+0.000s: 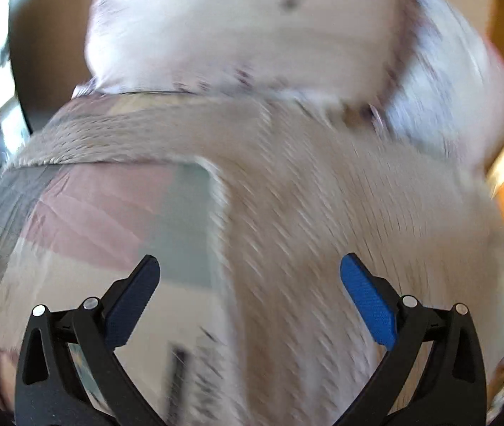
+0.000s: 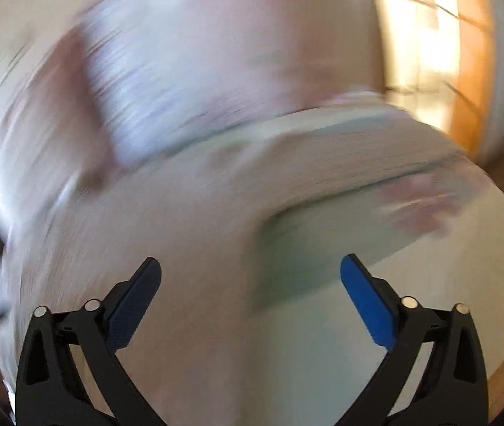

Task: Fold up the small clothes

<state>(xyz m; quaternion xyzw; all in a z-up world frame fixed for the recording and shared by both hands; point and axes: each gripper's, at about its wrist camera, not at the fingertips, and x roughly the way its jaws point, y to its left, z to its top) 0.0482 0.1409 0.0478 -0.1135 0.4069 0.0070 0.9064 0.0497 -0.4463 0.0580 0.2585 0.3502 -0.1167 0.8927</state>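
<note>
Both the left gripper (image 1: 250, 273) and right gripper (image 2: 250, 273) hang released, jaws spread and empty, over a beige ribbed garment (image 1: 322, 195) spread on a pastel patchwork cover (image 1: 110, 206). Beyond the garment lies a pale cloth (image 1: 244, 28). Folding looks barely begun. Blur hides seams, edges and sleeves.

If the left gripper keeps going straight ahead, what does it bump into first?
Most likely the beige ribbed garment spread right ahead of the open left gripper. The patchwork cloth under it lies just to the left. The picture is blurry, so depth is uncertain.
</note>
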